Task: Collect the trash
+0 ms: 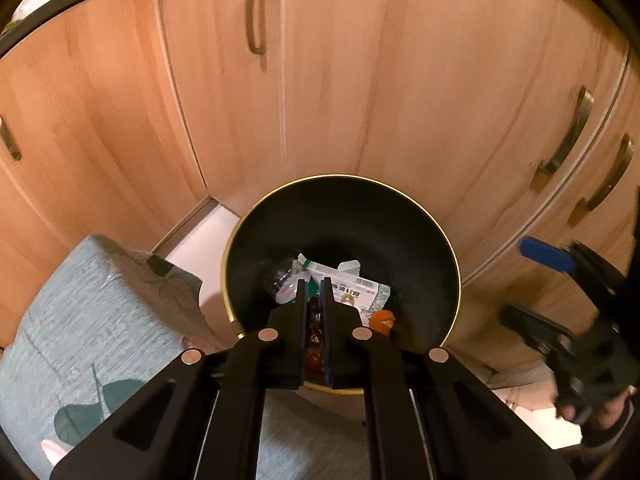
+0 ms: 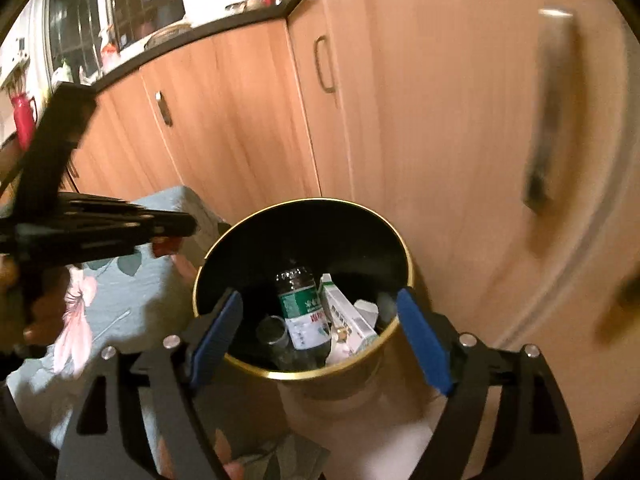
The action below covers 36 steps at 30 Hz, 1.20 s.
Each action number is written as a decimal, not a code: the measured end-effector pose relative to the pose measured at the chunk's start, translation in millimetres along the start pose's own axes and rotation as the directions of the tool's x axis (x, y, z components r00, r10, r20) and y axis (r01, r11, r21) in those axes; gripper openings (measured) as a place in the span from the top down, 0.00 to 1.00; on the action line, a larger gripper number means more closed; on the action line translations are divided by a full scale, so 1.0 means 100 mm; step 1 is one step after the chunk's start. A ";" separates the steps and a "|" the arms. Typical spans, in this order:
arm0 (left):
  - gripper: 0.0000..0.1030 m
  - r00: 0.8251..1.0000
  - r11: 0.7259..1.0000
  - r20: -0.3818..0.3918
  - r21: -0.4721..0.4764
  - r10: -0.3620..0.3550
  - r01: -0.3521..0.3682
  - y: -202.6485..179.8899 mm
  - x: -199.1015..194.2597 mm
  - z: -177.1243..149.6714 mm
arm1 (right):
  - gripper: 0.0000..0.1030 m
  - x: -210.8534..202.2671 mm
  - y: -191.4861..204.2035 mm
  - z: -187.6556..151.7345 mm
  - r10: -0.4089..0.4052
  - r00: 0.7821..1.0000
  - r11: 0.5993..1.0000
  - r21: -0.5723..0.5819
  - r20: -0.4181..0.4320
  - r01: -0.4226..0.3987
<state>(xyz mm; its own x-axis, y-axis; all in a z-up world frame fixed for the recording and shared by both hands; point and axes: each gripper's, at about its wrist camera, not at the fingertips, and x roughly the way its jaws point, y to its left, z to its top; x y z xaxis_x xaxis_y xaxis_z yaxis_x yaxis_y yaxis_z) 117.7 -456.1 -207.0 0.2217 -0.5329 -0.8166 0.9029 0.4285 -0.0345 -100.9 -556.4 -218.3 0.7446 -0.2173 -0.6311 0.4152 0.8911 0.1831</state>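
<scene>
Warm, dim indoor light tinted both views orange-yellow. The light wooden cabinet doors (image 1: 360,80) were the brightest surfaces, while the inside of the round black gold-rimmed trash bin (image 1: 420,240) stayed deep in shadow. Fisheye distortion bent the door edges into curves, and black vignetting closed off the corners. In the right wrist view the metal cabinet handle (image 2: 548,112) smeared with motion blur, and the doors around it looked soft.

Your left gripper (image 1: 314,286) points steeply down, jaws nearly closed, pinching something red | your right gripper (image 2: 320,334) tilts down, jaws spread wide, nothing gripped | your hand (image 1: 600,412) grips its handle
</scene>
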 end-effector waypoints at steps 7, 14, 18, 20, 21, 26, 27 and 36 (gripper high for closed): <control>0.73 0.996 0.993 0.023 0.067 0.091 -0.092 -0.23 0.26 0.11 | 0.21 -0.06 -0.04 -0.09 -0.008 1.000 1.000 0.012 -0.019 0.008; 0.34 0.991 0.987 0.045 0.089 0.127 -0.131 -0.29 0.33 0.17 | 0.21 -0.10 -0.01 -0.12 0.007 1.000 1.000 0.008 -0.020 -0.006; 0.25 0.990 0.990 0.071 0.071 0.118 -0.123 -0.28 0.21 0.19 | 0.21 -0.14 0.03 -0.13 0.010 1.000 1.000 0.006 -0.027 -0.009; 0.23 0.986 0.987 0.091 0.070 0.136 -0.143 -0.26 0.10 0.15 | 0.21 -0.20 0.10 -0.10 0.017 1.000 1.000 -0.004 -0.019 -0.017; 0.20 0.984 0.986 0.102 0.066 0.148 -0.155 -0.24 0.02 0.13 | 0.21 -0.23 0.15 -0.08 0.024 1.000 1.000 -0.010 -0.011 -0.024; 0.08 0.944 0.964 0.199 -0.027 0.263 -0.263 0.01 -0.70 -0.17 | 0.09 -0.39 0.58 0.08 0.071 0.997 0.995 -0.072 0.038 -0.068; 0.08 0.934 0.957 0.209 -0.059 0.291 -0.285 0.09 -0.86 -0.26 | 0.07 -0.41 0.72 0.11 0.088 0.995 0.992 -0.092 0.047 -0.083; 0.08 0.794 0.757 0.111 -0.402 0.598 -0.515 1.01 -2.08 -1.21 | 0.04 -0.34 2.03 0.23 0.268 0.963 0.941 -0.218 0.004 -0.260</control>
<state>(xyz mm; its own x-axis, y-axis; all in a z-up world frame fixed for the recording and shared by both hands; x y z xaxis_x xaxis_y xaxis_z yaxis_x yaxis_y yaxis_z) 118.0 -213.8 -110.2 0.7570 -0.2473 -0.6048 0.4212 0.8923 0.1624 -30.3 -377.0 -142.4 0.8309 0.0275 -0.5558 0.0829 0.9815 0.1725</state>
